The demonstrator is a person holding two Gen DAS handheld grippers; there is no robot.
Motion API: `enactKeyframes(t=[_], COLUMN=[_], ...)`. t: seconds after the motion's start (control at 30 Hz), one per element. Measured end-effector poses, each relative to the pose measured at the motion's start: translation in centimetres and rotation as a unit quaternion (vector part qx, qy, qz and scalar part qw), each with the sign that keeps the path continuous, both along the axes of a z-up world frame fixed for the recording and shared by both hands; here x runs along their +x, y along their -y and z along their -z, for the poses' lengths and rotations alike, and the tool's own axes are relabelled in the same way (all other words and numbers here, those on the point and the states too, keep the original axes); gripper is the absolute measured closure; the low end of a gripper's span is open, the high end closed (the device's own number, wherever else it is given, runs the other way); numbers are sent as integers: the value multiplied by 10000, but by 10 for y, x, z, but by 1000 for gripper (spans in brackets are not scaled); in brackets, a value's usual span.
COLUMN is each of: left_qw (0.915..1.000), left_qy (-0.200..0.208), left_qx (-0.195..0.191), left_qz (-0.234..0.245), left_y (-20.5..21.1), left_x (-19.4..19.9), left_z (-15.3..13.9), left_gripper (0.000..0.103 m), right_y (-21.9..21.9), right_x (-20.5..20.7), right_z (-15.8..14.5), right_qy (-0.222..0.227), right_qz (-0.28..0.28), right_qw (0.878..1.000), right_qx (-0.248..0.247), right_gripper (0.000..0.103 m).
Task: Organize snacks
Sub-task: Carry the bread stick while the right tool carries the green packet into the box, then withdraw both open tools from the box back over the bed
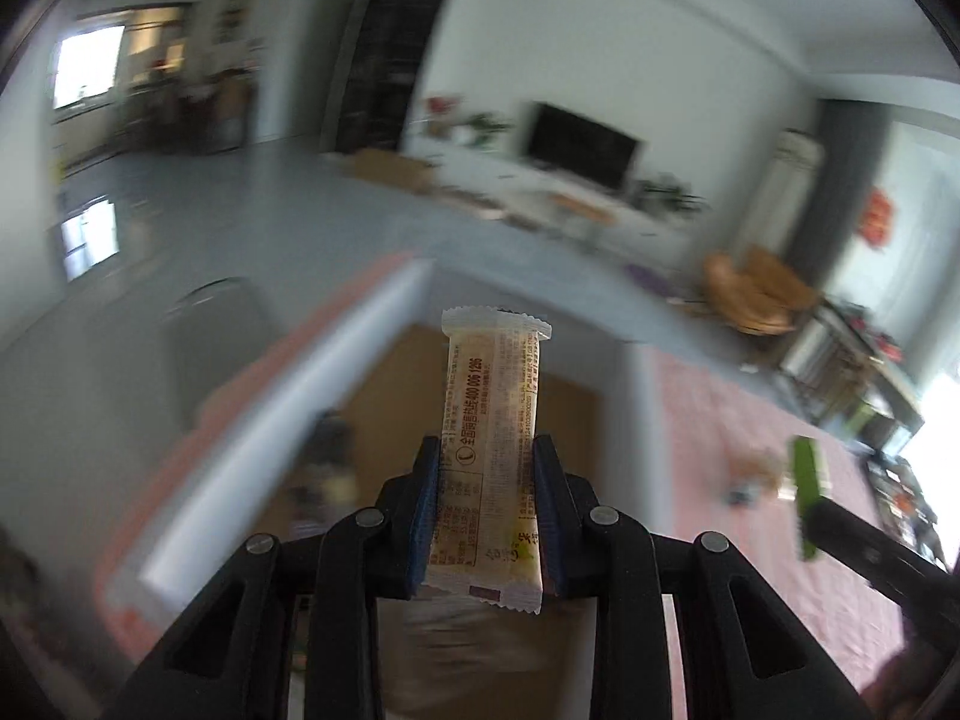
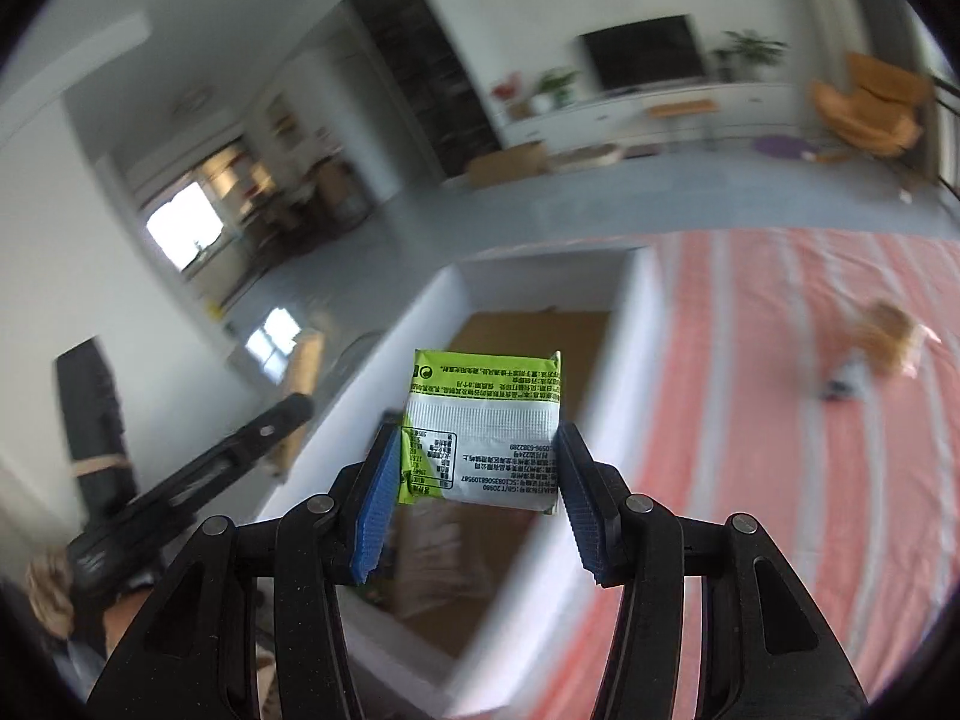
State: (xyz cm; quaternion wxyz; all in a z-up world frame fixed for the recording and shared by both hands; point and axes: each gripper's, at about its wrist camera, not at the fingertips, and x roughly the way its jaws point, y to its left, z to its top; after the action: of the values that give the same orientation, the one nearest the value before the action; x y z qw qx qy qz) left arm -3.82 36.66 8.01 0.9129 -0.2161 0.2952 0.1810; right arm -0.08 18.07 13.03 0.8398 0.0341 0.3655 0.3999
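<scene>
My left gripper (image 1: 487,450) is shut on a long cream snack bar (image 1: 492,414) that stands upright between the blue pads, held above a white-walled box (image 1: 282,420) with a brown cardboard floor. My right gripper (image 2: 480,438) is shut on a green-and-white snack packet (image 2: 486,426), held above the same box (image 2: 636,324). In the left wrist view the right gripper and its green packet (image 1: 807,492) show at the right. In the right wrist view the left gripper's arm (image 2: 198,474) shows at the left. Some snacks lie blurred inside the box (image 1: 327,468).
The box sits on a pink striped cloth (image 2: 780,480). A small blurred snack pile (image 2: 870,354) lies on the cloth to the right. Beyond the table are a grey floor, a TV stand (image 1: 576,150) and an orange chair (image 1: 756,294).
</scene>
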Motion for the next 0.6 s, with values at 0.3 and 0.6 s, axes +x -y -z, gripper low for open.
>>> enactKeyframes(t=[0.3,0.6], left_qw=[9966,9979], left_qy=[-710,-312], left_qx=[-9,-13], left_qz=[-430,576], left_y=[-14,61], left_x=[11,53], left_z=[49,25], left_gripper=[12,12], right_y=[-16,105], right_x=[4,41], right_z=[31,48], right_qy=[-182,304], right_qz=[-78,1615], right_qw=[9990,9830], right_qx=[-406,-818], right_gripper=[35,30])
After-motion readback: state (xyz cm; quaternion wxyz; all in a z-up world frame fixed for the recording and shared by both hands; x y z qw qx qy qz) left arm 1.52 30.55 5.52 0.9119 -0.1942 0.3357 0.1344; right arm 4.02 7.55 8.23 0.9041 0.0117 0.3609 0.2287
